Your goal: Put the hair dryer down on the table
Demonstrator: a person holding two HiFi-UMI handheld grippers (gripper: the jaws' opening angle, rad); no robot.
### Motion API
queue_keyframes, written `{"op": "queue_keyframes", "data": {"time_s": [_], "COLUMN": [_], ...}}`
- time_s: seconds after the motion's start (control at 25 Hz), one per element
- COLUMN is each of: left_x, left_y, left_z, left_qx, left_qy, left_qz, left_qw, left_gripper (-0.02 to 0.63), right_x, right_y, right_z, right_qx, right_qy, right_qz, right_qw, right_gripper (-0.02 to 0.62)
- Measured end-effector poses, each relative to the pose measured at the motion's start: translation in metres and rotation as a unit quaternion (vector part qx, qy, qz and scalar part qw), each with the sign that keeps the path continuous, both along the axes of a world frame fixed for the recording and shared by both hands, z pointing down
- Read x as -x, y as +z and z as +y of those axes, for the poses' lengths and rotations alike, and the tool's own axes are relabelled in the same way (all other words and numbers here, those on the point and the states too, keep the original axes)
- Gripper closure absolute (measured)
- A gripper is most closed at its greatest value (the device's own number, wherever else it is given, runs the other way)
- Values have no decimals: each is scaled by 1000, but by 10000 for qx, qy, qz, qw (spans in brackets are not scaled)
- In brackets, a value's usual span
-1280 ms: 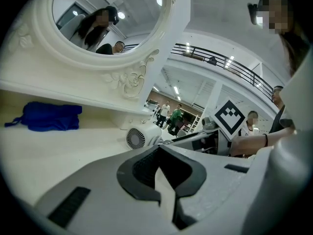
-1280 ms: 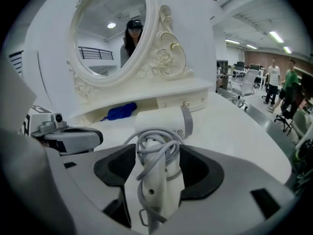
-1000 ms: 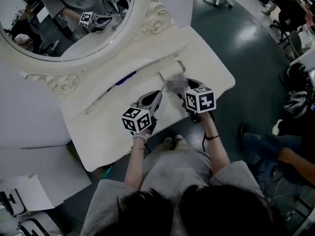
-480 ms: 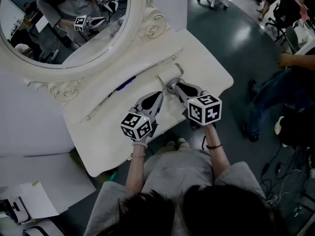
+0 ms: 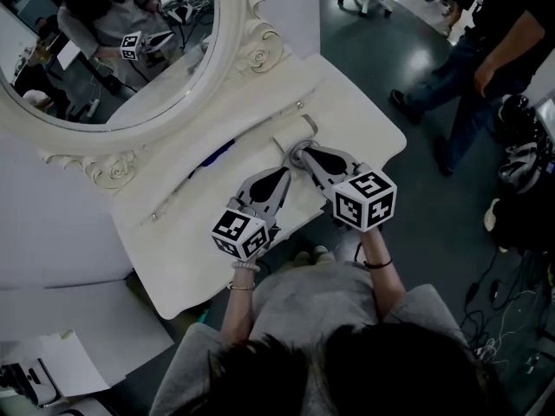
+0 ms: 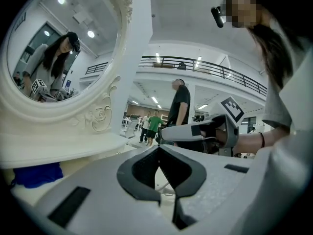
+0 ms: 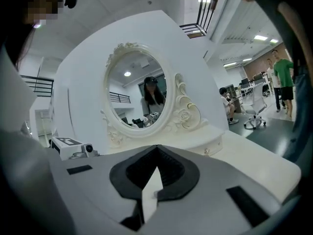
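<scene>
In the head view the white hair dryer [image 5: 289, 141] lies on the white vanity table [image 5: 364, 120], its grey end [image 5: 308, 126] pointing away from me. My right gripper [image 5: 298, 155] is right at the dryer's near end. Its jaws are shut, and the right gripper view shows nothing between them [image 7: 156, 148]. Whether the tips touch the dryer I cannot tell. My left gripper [image 5: 284, 174] rests just left of it, shut and empty [image 6: 159, 148]. In the left gripper view the right gripper [image 6: 166, 133] reaches in from the right.
A big oval mirror [image 5: 104, 50] in a carved white frame stands at the back left of the table. A blue object [image 5: 217, 152] lies below it, also seen in the left gripper view [image 6: 36, 174]. A person [image 5: 486, 50] stands on the dark floor at right.
The right gripper's jaws have come together at the dryer's near end. Both grippers stayed about where they were. A person has walked in at the upper right.
</scene>
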State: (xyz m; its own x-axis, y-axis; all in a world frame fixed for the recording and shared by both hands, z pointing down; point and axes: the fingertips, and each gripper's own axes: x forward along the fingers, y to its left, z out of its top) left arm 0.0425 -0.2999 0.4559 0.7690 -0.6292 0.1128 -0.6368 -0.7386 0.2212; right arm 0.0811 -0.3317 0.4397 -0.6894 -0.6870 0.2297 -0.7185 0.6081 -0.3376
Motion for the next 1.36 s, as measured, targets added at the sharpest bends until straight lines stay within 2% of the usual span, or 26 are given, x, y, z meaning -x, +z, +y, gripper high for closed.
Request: {"op": "queue_keyframes", "data": {"time_s": [0.48,1.36], "left_x": [-11,-9], "left_y": [-28,-38], "left_z": [16,19], "left_qx": [-404,-526], "left_qy": [219,204], "left_qz": [-168,-131], "left_qw": [9988,9983], "left_gripper": [601,601], "right_x": [-6,-5], "right_y": [-37,-40], "right_z": [22,25], "right_qx": [-601,-877], "right_qy": [-141,-133], "right_qz": [11,107], "right_qw": [9981,9960], "right_gripper": [595,595]}}
